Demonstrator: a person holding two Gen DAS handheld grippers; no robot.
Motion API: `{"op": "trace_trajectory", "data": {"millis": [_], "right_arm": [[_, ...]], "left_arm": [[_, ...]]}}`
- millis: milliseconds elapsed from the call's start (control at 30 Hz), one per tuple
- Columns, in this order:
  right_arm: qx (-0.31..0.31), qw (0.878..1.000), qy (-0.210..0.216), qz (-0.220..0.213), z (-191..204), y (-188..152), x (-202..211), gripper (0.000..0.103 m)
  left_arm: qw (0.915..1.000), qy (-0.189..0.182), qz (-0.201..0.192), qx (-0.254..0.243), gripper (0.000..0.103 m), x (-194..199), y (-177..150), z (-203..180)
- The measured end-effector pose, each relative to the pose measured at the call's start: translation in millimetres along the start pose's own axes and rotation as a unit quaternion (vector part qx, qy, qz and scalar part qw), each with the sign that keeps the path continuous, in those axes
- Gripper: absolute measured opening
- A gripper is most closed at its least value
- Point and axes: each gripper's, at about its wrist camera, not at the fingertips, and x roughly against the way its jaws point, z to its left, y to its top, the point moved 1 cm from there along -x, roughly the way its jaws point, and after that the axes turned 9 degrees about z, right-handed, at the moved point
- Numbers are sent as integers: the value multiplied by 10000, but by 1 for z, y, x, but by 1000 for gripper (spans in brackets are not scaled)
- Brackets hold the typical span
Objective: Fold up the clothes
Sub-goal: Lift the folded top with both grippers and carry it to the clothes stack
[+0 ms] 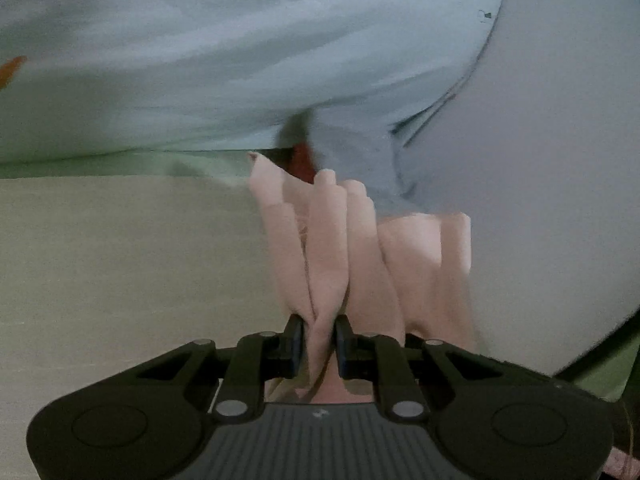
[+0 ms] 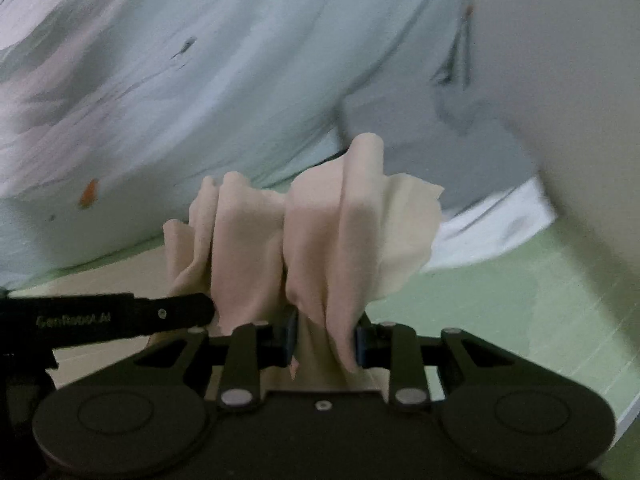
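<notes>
A pale pink garment (image 1: 344,248) rises in bunched folds from between the pads of my left gripper (image 1: 319,344), which is shut on it. In the right wrist view the same pink cloth (image 2: 320,232) stands up in folds, and my right gripper (image 2: 326,340) is shut on a gathered part of it. The left gripper's black finger (image 2: 176,310) reaches in from the left and touches the cloth beside my right gripper. Both views are blurred.
A light blue-green sheet (image 1: 240,64) with small orange marks fills the upper part of both views. A grey wall or surface (image 1: 552,184) lies to the right. Beige bedding (image 1: 120,264) and a green patterned surface (image 2: 500,300) lie below the cloth.
</notes>
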Motion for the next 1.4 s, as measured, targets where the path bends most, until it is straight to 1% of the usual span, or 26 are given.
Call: {"op": "trace_trajectory", "data": {"millis": [100, 167, 267, 367, 467, 567, 600, 633, 667, 733, 767, 800, 833, 867, 900, 967, 1067, 1200, 1233, 1267, 1300, 1333, 1367, 1400], "right_arm": [[-35, 9998, -72, -200, -49, 34, 6, 29], [61, 9991, -109, -409, -72, 61, 9, 29], [291, 9969, -178, -714, -92, 99, 7, 29], [514, 9933, -229, -1007, -108, 137, 1, 28], [601, 9899, -269, -1252, -118, 174, -16, 28], [391, 9902, -186, -1326, -134, 200, -40, 28], [274, 9909, -184, -1307, -141, 207, -52, 28], [156, 9915, -188, -1281, -149, 213, -63, 28], [21, 9928, -252, -1169, -158, 215, -78, 28], [-249, 9957, -458, -763, -173, 213, -111, 30], [-358, 9961, -488, -638, -179, 207, -120, 31], [-467, 9962, -519, -512, -185, 201, -129, 36], [-569, 9961, -548, -396, -191, 194, -138, 45], [-602, 9959, -559, -376, -194, 188, -141, 49], [-615, 9958, -556, -378, -198, 183, -143, 53], [-667, 9957, -509, -390, -202, 179, -145, 55], [-828, 9955, -295, -360, -208, 185, -150, 65], [-1020, 9939, -319, -262, -213, 189, -161, 78], [-1053, 9935, -327, -269, -213, 189, -162, 78], [-1093, 9932, -295, -264, -214, 189, -163, 78], [-1113, 9932, -230, -249, -215, 189, -164, 73], [-1103, 9935, -152, -236, -216, 188, -164, 58], [-1088, 9938, -78, -222, -216, 188, -163, 52], [-1012, 9946, -53, -215, -215, 188, -161, 40]], "left_arm": [[9997, -124, -189, -90, 14, -23, 25, -38], [9992, -192, -318, -157, 12, -37, 45, -58], [9977, -301, -552, -244, 12, -55, 76, -79], [9968, -292, -673, -307, 12, -78, 106, -85], [9958, -283, -794, -370, 12, -100, 135, -91], [9950, -254, -880, -404, 12, -123, 163, -95], [9962, -189, -779, -349, 12, -135, 167, -89], [9978, -103, -594, -281, 12, -149, 170, -81], [9989, -17, -409, -214, 13, -163, 173, -74], [10000, 54, -19, -81, 13, -186, 166, -58], [9999, 51, 134, -39, 17, -195, 160, -52], [9998, 29, 212, -25, 22, -200, 153, -47], [9997, 9, 251, 16, 34, -203, 147, -43], [9996, -22, 258, 84, 41, -205, 141, -39], [9995, -72, 253, 149, 41, -206, 137, -35], [9992, -215, 212, 271, 43, -207, 135, -30], [9986, -326, 178, 377, 45, -211, 146, -29], [9988, -290, 163, 347, 46, -206, 146, -40], [9990, -236, 168, 333, 44, -207, 148, -40], [9992, -207, 153, 303, 38, -207, 149, -42], [9994, -193, 126, 244, 33, -205, 148, -44], [9997, -147, 101, 160, 30, -203, 148, -47], [9999, -83, 72, 70, 24, -201, 147, -50], [10000, -49, 47, 17, 21, -198, 147, -52]]}}
